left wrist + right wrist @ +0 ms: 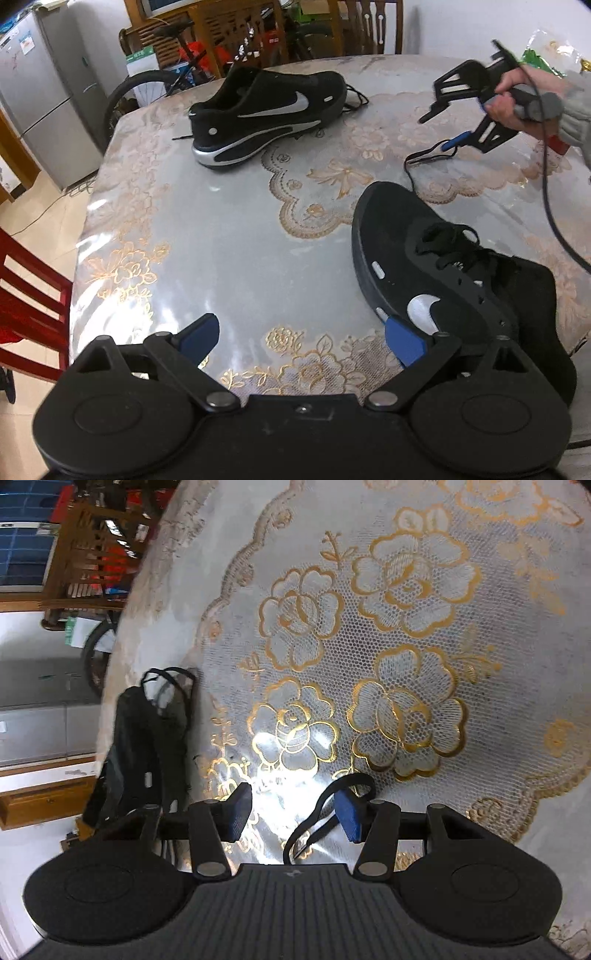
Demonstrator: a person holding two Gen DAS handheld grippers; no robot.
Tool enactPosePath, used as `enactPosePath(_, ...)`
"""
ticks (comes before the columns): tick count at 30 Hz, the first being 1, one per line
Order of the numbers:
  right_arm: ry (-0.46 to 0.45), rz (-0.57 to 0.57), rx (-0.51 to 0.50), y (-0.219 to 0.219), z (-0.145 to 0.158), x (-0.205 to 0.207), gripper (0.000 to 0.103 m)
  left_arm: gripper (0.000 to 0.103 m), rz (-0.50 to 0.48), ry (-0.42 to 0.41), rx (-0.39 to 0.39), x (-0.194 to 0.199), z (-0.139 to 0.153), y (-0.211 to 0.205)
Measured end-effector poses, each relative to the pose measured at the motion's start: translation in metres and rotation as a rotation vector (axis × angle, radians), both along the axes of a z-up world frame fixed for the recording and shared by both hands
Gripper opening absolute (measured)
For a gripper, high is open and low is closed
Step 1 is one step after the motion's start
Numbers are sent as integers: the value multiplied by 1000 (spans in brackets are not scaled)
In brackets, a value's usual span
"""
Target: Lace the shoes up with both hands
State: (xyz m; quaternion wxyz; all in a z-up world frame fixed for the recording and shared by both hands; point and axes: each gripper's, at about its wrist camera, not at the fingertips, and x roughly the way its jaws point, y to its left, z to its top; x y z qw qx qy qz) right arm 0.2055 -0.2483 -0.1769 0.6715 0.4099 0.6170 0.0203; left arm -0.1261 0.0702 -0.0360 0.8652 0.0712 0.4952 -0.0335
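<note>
Left tongs: my left gripper (299,338) hangs low over the near edge of the table (221,236); its two blue pads stand wide apart and nothing is between them.
Right tongs: my right gripper (293,812) is also spread open, tilted down over the gold flowers of the tablecloth (406,627). In the left wrist view I see it at the far right (439,129), held by my right hand (517,107).
Lace: a black shoelace (317,812) makes a loop on the cloth just beside the right blue pad (349,814). The pads do not close on it. If the lace touches this pad, I cannot tell. In the left wrist view the lace (415,162) runs from the toe of the near shoe toward the right gripper.
Near shoe: a black shoe (443,273) with a silver mark lies at the right of my left gripper, toe pointing away from me; its side is just beside my left gripper's right pad (404,341).
Far shoe: the second black shoe (266,114) stands on its sole at the far side of the table, well apart from the first; its loose laces lie behind the toe.
Around: a red chair (29,295) at the left, a grey fridge (44,96) behind.
</note>
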Motion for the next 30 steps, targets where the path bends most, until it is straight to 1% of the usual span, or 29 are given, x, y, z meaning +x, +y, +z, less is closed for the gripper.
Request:
enactPosePath(1,11,-9,-14,2,0,2,43,96,-8,0,2,1,0,-1)
enactPosePath(2,9,-23,-19,3,-1,3,24,96,-15,-1,7,1,0,-2)
enactPosePath(4,-12,-36,-44,3,-1,0,2,96,-18,0,14,2,0,-2)
enactPosePath(5,-32,-27,-62,3,2,0,2,96,-14,0,10,2,0,0)
enactPosePath(7,-109,36,-72,7,14,-1,2,96,1,-4,-2,1,1,5)
enactPosePath(9,-251,171,-94,18,40,-5,2,96,27,-10,-23,1,3,13)
enactPosePath(10,-344,258,-115,27,58,-10,2,96,37,-17,-34,0,5,16)
enactPosePath(11,-461,376,-126,39,80,-19,2,96,44,-25,-44,0,7,20)
enactPosePath(12,-559,495,-112,50,100,-29,2,96,51,-35,-54,-1,10,24)
enactPosePath(13,-629,616,-67,61,118,-41,2,96,58,-45,-65,-2,13,29)
enactPosePath(15,-737,879,78,81,154,-75,2,96,70,-64,-82,-4,21,37)
enactPosePath(18,-852,1193,208,103,197,-132,2,96,75,-92,-91,-10,33,49)
enactPosePath(19,-867,1258,252,107,208,-149,2,96,76,-102,-91,-12,38,52)
enactPosePath(21,-864,1314,335,111,223,-176,2,96,74,-122,-119,-18,47,59)
enactPosePath(23,-861,1382,347,115,227,-201,2,96,51,-136,-186,-27,56,67)
enactPosePath(24,-856,1424,317,117,225,-214,2,96,19,-132,-220,-30,59,69)
enactPosePath(25,-852,1465,276,121,221,-226,2,96,-30,-127,-238,-34,61,69)
enactPosePath(26,-841,1516,232,127,214,-233,2,96,-110,-131,-226,-38,63,65)
enactPosePath(28,-784,1642,176,139,197,-244,2,96,-337,-152,-144,-46,64,50)
enactPosePath(30,-714,1739,201,148,186,-246,2,96,-609,-173,-59,-48,60,29)
